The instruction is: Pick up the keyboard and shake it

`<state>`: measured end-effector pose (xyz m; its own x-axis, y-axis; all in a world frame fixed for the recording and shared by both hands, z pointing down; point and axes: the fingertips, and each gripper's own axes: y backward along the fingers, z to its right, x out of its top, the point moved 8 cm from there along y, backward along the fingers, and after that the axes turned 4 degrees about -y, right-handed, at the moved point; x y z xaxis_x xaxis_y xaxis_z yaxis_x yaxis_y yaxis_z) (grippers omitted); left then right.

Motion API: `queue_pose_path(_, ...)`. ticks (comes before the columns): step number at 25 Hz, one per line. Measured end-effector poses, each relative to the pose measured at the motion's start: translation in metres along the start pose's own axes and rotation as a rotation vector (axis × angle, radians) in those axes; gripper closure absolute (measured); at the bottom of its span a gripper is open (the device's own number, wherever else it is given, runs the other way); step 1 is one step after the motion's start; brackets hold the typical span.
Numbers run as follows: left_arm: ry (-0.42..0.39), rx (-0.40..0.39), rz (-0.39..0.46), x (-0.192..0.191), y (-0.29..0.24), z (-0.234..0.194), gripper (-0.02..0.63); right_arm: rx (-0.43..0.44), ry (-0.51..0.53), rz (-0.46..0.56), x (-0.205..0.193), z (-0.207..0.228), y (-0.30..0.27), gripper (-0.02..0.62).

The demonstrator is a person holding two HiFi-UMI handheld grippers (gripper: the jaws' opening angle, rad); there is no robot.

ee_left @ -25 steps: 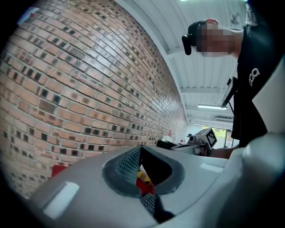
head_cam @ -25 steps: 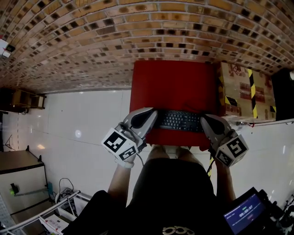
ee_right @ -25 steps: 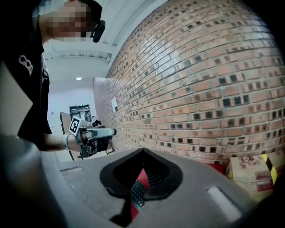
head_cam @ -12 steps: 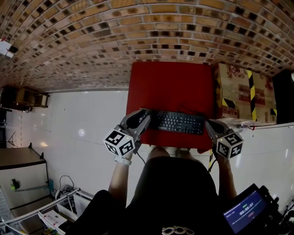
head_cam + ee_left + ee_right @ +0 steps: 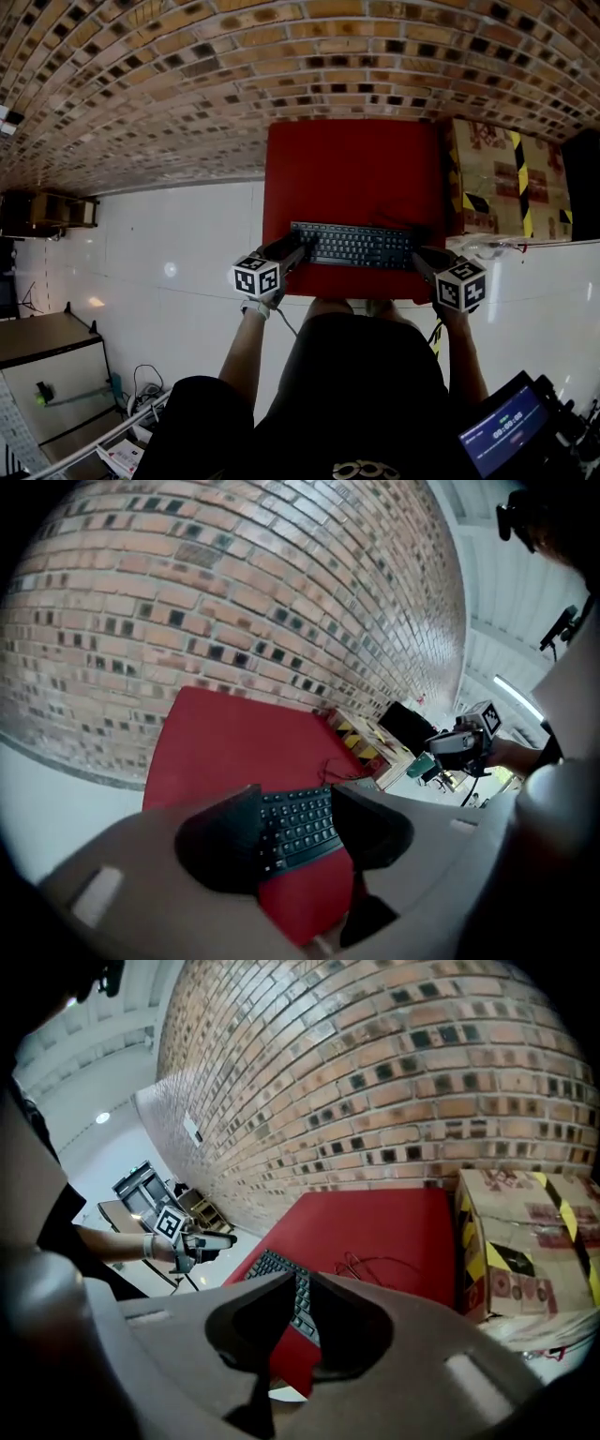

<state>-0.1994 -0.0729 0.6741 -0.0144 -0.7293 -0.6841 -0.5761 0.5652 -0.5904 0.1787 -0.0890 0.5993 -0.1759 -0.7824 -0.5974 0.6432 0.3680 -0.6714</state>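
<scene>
A black keyboard (image 5: 352, 246) lies flat near the front edge of the red table (image 5: 352, 159). My left gripper (image 5: 295, 249) is at its left end. In the left gripper view its jaws (image 5: 298, 799) are opening, spread wide, with the keyboard's end (image 5: 300, 829) between them and not pinched. At the other end is my right gripper (image 5: 419, 255). In the right gripper view its jaws (image 5: 300, 1283) show only a thin slit, just starting to open. The keyboard's right end (image 5: 302, 1307) is still in that slit.
A thin black cable (image 5: 394, 220) curls on the table behind the keyboard. A cardboard box with yellow-black tape (image 5: 506, 183) stands against the table's right side. A brick wall (image 5: 281, 66) backs the table, and white tiled floor (image 5: 178, 272) lies to the left.
The left jaws have spread apart off the keyboard's left end. The keyboard has come down flat onto the red table, and both grippers have lowered with it.
</scene>
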Motion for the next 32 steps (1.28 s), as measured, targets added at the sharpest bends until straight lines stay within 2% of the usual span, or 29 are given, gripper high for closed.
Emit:
queue_pose_path(3, 0.057, -0.013, -0.047, -0.017, -0.015, -0.029, 0.343, -0.079, -0.020, -0.071, -0.008, 0.013, -0.014, 0.509)
queue_pose_path(6, 0.082, -0.024, -0.102, -0.028, -0.029, -0.047, 0.325, -0.176, -0.102, -0.121, -0.031, 0.036, -0.026, 0.464)
queue_pose_path(9, 0.074, -0.030, -0.155, -0.031, -0.040, -0.060, 0.316, -0.286, -0.174, -0.190, -0.050, 0.069, -0.048, 0.300)
queue_pose_path(12, 0.081, -0.042, -0.197, -0.038, -0.049, -0.065, 0.307, -0.348, -0.223, -0.253, -0.069, 0.095, -0.068, 0.249)
queue_pose_path(17, 0.082, -0.048, -0.264, -0.050, -0.056, -0.071, 0.293, -0.361, -0.308, -0.286, -0.087, 0.118, -0.096, 0.207)
queue_pose_path(19, 0.080, -0.050, -0.278, -0.053, -0.062, -0.071, 0.280, -0.376, -0.312, -0.327, -0.094, 0.125, -0.107, 0.181)
queue_pose_path(23, 0.084, -0.050, -0.294, -0.057, -0.065, -0.069, 0.268, -0.373, -0.283, -0.413, -0.104, 0.125, -0.121, 0.178)
queue_pose_path(32, 0.079, -0.042, -0.348, -0.066, -0.073, -0.075, 0.270, -0.341, -0.242, -0.372, -0.107, 0.130, -0.117, 0.192)
